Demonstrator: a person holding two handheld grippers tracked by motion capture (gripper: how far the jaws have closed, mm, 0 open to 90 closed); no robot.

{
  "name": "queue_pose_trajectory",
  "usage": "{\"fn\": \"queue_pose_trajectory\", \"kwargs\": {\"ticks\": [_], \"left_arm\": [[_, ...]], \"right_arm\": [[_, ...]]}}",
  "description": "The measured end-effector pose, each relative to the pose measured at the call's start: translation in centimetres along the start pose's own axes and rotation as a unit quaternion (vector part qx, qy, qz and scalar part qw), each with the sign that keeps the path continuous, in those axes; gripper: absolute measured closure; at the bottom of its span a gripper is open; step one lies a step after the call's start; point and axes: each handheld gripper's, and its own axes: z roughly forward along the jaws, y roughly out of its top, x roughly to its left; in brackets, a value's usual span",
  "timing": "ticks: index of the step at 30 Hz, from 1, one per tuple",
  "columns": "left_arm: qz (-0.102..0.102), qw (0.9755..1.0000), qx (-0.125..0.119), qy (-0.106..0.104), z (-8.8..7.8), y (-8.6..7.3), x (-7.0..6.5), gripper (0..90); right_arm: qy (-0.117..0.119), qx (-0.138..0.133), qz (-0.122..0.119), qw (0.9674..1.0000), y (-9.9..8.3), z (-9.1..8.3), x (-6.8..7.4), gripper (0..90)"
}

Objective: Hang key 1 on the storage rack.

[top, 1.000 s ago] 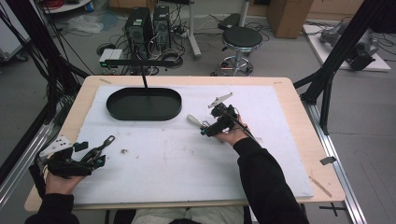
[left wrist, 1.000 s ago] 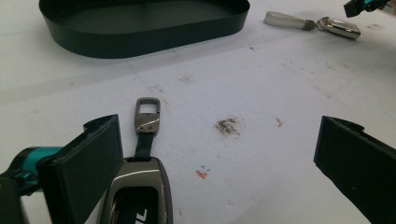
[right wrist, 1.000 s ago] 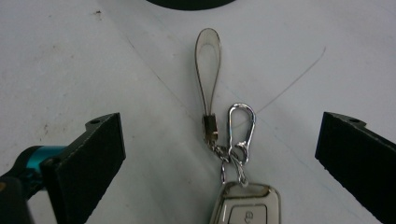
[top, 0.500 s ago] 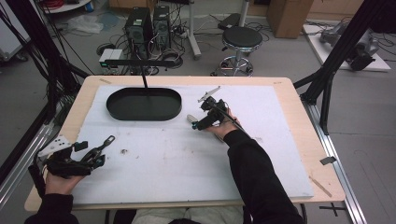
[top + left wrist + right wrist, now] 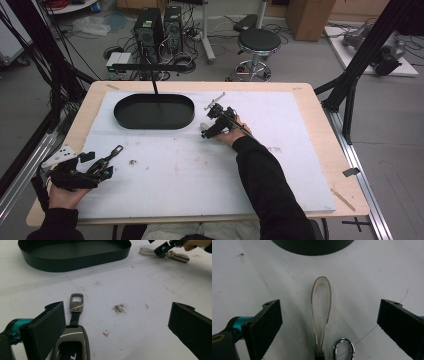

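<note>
Your right tool [image 5: 329, 322], jaws apart and just narrowing: wire loop [image 5: 321, 307] between them untouched, carabiner [image 5: 343, 347] beside, black tray [image 5: 312, 245] ahead.

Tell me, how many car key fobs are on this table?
2. One key fob lies by the left gripper; the other fob lies at the right gripper, near the black tray.

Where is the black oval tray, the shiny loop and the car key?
black oval tray [image 5: 154, 121], high view, near wall.
shiny loop [image 5: 321, 280], right gripper view, rounded top.
car key [image 5: 72, 345], left gripper view, dark body.
</note>
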Motion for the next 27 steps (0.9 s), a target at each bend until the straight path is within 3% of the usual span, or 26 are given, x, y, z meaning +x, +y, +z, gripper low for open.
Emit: {"fn": "queue_pose_trajectory", "kwargs": {"ticks": [1,4,5,7,11,12,14,15,19,24,27], "left_arm": [[0.001,1.0000,0.000,-0.001,0.0,0.0,0.0,1.8],[0.000,1.0000,0.000,0.000,0.0,0.0,0.0,1.8],[0.000,1.0000,0.001,0.000,0.0,0.0,0.0,1.8],[-0.001,1.0000,0.002,0.000,0.1,0.0,0.0,1.8],[0.001,1.0000,0.005,0.002,0.1,-0.1,-0.1,1.8],[0.001,1.0000,0.006,0.002,0.1,-0.1,-0.1,1.8],[0.002,1.0000,0.005,0.002,0.0,-0.1,-0.1,1.8],[0.001,1.0000,0.004,0.003,0.0,-0.1,-0.1,1.8],[0.001,1.0000,0.004,0.004,0.0,-0.2,0.1,1.8],[0.000,1.0000,0.004,0.005,0.0,-0.2,0.1,1.8],[0.002,0.9999,0.007,0.007,0.0,-0.2,0.1,1.8]], "right_arm": [[0.000,0.000,0.000,1.0000,0.0,0.0,0.0,8.3],[0.023,0.019,-0.001,0.9996,-0.3,0.3,-0.2,21.9],[0.019,0.026,-0.012,0.9994,-0.3,0.1,0.0,34.7],[0.018,0.024,-0.014,0.9994,-0.3,0.0,0.0,37.0],[0.020,0.024,-0.016,0.9994,-0.2,-0.3,0.3,61.7],[0.020,0.024,-0.016,0.9994,-0.2,-0.3,0.3,61.7],[0.015,0.028,-0.018,0.9993,-0.3,-0.2,0.2,71.0],[0.023,0.028,-0.011,0.9993,-0.3,-0.2,0.1,74.5],[0.022,0.032,-0.012,0.9992,-0.2,-0.2,0.5,84.4],[0.026,0.033,0.000,0.9991,-0.2,-0.5,0.5,85.9],[0.030,0.019,0.011,0.9993,-0.2,-1.2,0.1,86.2]]}}
